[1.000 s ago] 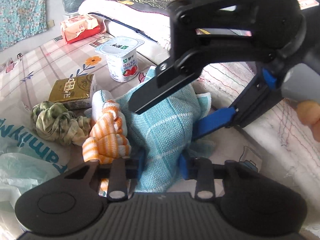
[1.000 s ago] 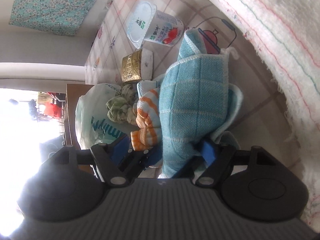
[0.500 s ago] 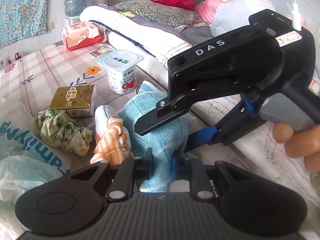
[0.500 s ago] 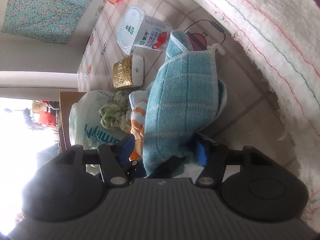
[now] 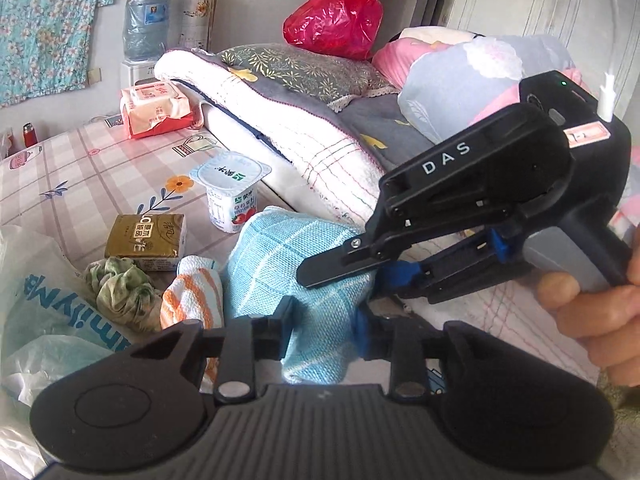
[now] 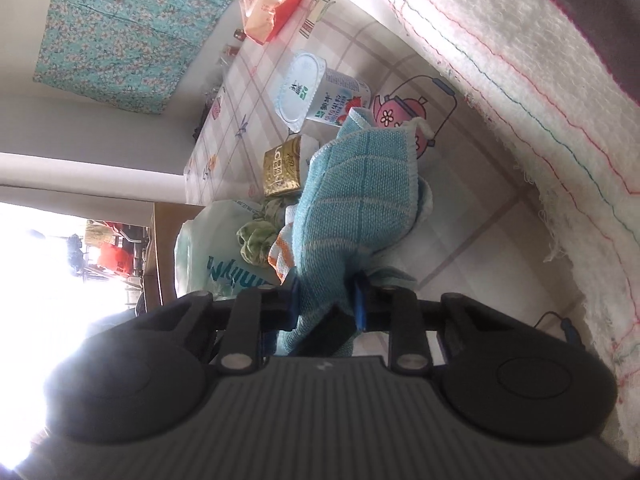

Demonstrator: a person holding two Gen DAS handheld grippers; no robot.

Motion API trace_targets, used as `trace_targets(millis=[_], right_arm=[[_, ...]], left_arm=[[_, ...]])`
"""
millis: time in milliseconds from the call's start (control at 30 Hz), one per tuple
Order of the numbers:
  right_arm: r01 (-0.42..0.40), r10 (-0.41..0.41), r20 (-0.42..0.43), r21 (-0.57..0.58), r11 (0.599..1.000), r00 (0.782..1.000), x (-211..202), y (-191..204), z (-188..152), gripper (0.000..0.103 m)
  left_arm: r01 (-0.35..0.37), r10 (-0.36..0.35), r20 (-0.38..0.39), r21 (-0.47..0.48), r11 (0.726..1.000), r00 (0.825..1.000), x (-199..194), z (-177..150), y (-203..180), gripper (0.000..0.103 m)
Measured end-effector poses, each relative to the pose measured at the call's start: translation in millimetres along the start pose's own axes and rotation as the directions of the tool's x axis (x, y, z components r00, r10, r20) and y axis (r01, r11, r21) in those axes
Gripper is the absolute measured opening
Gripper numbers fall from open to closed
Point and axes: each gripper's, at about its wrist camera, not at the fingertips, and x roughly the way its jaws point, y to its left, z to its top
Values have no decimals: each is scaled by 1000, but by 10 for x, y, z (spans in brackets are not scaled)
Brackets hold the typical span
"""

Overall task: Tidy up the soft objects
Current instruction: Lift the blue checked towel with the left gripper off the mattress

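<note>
A light blue checked cloth (image 5: 280, 264) is lifted off the patterned tabletop; it also shows in the right wrist view (image 6: 356, 196). My left gripper (image 5: 324, 328) is shut on its lower end. My right gripper (image 6: 326, 304) is shut on the same cloth, and its black body with blue fingers (image 5: 400, 272) reaches in from the right in the left wrist view. An orange-and-white striped cloth (image 5: 192, 300) and a crumpled green cloth (image 5: 120, 288) lie just left of the blue cloth.
A yogurt cup (image 5: 232, 196), a gold tissue pack (image 5: 146, 242) and a red-and-white wipes pack (image 5: 158, 110) stand on the table (image 5: 80, 184). A plastic bag (image 5: 36, 308) lies at the left. A folded white quilt (image 5: 304, 148) and pillows border the right side.
Both grippers closed on the blue cloth and drew it up and back from the table. The right gripper moved away to the right in the left wrist view.
</note>
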Motion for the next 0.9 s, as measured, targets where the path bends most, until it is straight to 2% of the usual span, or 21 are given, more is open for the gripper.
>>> trace_targets(millis=[233,333,467,533,633,767,900], right_arm=[[-49,51,53,-41,998,997,-278,149,-106,19],[-99,102,49,-48,994,994,-355,203,-165,18],[-145,147,41,-59,988,988,-411,278,-207,18],[-166,168,33,-68,984,985,-406,346,-216,18],[-192,194,18,-79,978,981,-367,462,-222,18],[-237,237,-19,-114,965,971,-269,708,-218,18],[-284,274,-80,-182,941,958,-96,1106,-211,18]], left_arm=[[43,-41,24,-63,997,999,-143,70,114,66],[77,-76,21,-101,992,997,-175,100,177,75],[98,-93,42,-130,987,995,-268,106,235,71],[95,-87,59,-134,986,994,-336,108,268,60],[74,-63,87,-137,988,994,-457,115,332,53],[21,1,143,-149,989,990,-706,132,468,46],[-60,93,198,-168,984,976,-1016,139,663,42]])
